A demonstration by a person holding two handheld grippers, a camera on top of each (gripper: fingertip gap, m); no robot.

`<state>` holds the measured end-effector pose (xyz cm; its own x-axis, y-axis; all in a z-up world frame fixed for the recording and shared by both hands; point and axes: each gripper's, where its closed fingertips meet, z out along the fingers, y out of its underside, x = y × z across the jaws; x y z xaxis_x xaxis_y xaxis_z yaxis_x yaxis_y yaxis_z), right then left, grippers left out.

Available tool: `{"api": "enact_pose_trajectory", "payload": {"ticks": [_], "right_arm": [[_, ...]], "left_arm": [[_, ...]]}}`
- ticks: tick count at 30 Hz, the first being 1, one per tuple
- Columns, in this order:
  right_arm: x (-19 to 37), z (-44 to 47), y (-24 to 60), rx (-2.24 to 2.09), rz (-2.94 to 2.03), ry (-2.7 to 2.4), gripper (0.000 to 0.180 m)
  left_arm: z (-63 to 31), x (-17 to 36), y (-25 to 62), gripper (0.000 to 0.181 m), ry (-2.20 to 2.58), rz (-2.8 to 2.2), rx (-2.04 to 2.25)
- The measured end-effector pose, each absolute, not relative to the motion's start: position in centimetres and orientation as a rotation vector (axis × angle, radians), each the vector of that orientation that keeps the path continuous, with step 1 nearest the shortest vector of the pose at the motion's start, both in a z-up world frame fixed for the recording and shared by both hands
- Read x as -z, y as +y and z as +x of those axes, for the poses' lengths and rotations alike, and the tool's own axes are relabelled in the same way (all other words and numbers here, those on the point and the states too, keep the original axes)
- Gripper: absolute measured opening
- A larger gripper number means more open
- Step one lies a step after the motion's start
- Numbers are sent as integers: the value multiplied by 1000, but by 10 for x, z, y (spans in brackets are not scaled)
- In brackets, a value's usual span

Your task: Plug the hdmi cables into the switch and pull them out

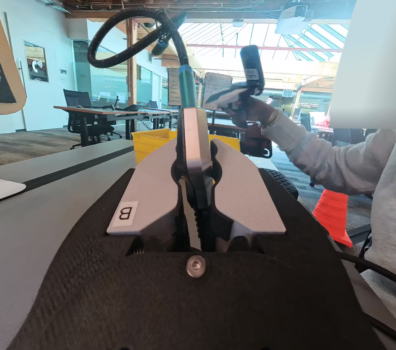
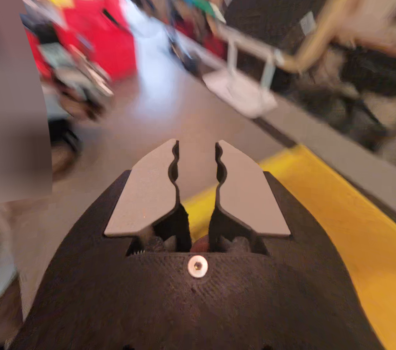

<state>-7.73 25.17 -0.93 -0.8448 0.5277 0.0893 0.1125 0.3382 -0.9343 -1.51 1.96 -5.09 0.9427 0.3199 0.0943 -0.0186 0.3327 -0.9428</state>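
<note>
my left claw (image 1: 194, 159) is clenched on the switch (image 1: 195, 138), held upright off the desk (image 1: 64, 168) so its ports face my other hand, i reckon. switch = slim silver slab w/ a teal-collared black braided cable (image 1: 128, 40) looping up off its top. right claw (image 2: 197, 147) hangs released, empty, over a yellow bin (image 2: 321, 211); view's too blurred for more.

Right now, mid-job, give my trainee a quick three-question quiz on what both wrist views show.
1. True or false: the left gripper is shut on a silver switch with a cable plugged into its far end.
2. The right gripper is: A) clamping a cable B) open and empty C) out of view.
3. What colour is the bin behind the left gripper?

Key: 1 true; 2 B; 3 yellow.
</note>
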Motion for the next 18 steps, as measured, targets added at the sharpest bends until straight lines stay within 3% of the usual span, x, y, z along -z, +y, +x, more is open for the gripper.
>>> {"api": "enact_pose_trajectory", "payload": {"ticks": [4,10,18], "right_arm": [[-24,-22,137,-2084,-199,-2158,48],[9,3,23,-2314,-60,-2409,36],[29,5,-1,-2426,-109,-2296,12]], "left_arm": [[-14,47,16,22,-283,-1195,-223],[8,50,28,22,-208,-1235,-70],[15,66,43,22,-214,-1312,9]]}}
